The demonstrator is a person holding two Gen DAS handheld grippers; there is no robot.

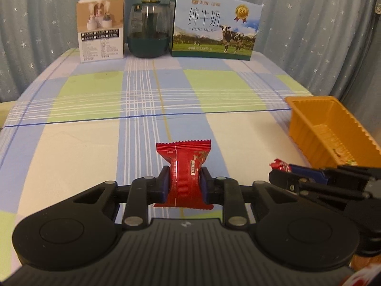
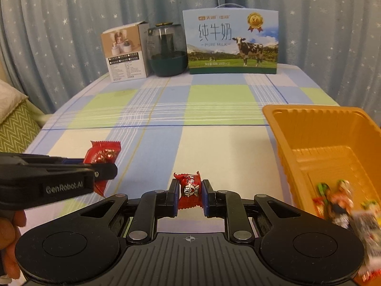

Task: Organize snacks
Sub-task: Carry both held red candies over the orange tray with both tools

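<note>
The light is soft and a bit dim, with a warm tint. Both pictures bend at the edges and go dark in the corners. The snacks in the orange tray (image 2: 283,128) look smeared and blurry.

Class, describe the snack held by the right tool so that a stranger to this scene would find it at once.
Start at the orange tray on the checked tablecloth. Just left of it, the right tool grips a small red candy. Unlike the bigger, plain red packet in the left tool, it shows a cartoon face.

A home: checked tablecloth (image 2: 214,95), starry curtains (image 2: 59,23), milk carton (image 2: 231,43), cushion (image 2: 14,128).
</note>
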